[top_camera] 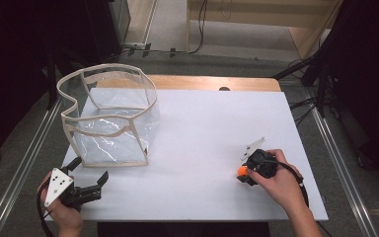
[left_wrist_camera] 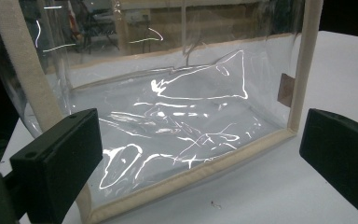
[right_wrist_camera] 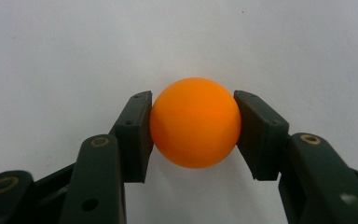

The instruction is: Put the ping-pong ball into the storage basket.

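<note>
Tabletop from above: our right tool grips an orange ball near the right edge, well apart from the clear bag. Left tool view: jaws spread wide, empty, facing that bag. Right tool view: both jaws touch the ball. We judge grasping done; next, lift and carry it bagward.

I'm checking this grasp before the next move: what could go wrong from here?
The right tongs pinch the smooth orange ball only at its sides, so it might squirt out and roll across the white table. The clear bag has a sagging, wavy rim, which might deflect a drop.
</note>
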Motion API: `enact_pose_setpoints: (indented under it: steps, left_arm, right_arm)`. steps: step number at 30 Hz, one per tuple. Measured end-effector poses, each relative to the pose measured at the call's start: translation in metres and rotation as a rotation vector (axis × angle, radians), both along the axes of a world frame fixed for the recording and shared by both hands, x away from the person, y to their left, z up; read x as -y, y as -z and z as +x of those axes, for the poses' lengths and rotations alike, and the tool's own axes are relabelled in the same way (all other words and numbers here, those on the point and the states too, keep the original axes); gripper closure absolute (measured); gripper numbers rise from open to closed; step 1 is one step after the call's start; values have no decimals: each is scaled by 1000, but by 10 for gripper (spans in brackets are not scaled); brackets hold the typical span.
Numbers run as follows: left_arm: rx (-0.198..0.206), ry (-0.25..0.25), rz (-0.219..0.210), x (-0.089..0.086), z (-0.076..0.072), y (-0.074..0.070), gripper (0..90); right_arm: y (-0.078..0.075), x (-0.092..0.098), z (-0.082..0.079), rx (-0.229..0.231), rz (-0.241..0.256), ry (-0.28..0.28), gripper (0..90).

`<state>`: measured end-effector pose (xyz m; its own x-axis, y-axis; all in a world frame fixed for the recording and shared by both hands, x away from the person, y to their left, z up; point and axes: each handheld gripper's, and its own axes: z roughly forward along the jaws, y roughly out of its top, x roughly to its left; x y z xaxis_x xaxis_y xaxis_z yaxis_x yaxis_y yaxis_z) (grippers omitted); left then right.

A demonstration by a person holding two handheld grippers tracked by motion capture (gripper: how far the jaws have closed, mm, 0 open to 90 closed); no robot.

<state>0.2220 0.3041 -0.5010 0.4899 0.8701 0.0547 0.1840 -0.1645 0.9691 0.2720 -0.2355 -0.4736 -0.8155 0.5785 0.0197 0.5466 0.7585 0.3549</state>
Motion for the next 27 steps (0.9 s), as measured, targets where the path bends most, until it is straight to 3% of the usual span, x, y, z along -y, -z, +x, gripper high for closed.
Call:
enact_pose_setpoints:
  steps: [27]
  left_arm:
    - [-1,1,1,0,0,0,0]
  right_arm:
    - [-8,-23,14,-19,10,-50,476]
